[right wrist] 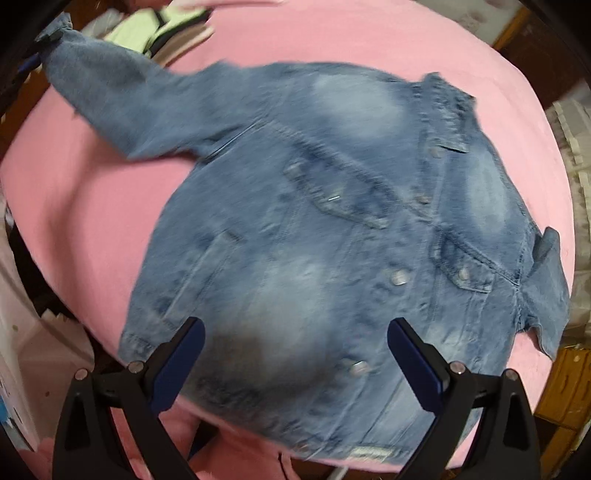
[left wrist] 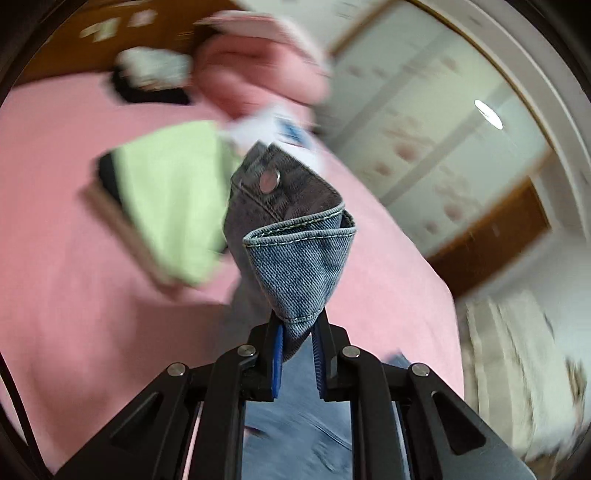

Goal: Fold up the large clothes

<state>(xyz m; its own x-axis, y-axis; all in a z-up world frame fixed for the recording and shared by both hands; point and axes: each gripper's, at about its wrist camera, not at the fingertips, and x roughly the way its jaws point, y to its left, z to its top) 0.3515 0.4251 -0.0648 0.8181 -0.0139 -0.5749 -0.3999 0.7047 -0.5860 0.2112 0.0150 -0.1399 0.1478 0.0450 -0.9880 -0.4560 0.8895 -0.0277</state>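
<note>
A blue denim jacket [right wrist: 314,236] lies front up on a pink sheet [right wrist: 92,206], collar at the right, hem toward me. Its one sleeve [right wrist: 110,99] stretches up to the far left. My left gripper [left wrist: 298,332] is shut on that sleeve's cuff [left wrist: 295,266], which folds up in front of the lens with a metal button [left wrist: 269,181]; it also shows at the far left of the right wrist view [right wrist: 40,55]. My right gripper [right wrist: 295,354] is open and empty above the jacket's hem. The other sleeve [right wrist: 546,291] lies folded at the right.
A stack of folded clothes with a light green top [left wrist: 173,206] sits on the pink sheet, also in the right wrist view [right wrist: 166,29]. A pink pillow [left wrist: 255,74] lies behind it. A wardrobe with sliding doors [left wrist: 443,140] stands beyond the bed. Wooden furniture [right wrist: 565,406] is at the right.
</note>
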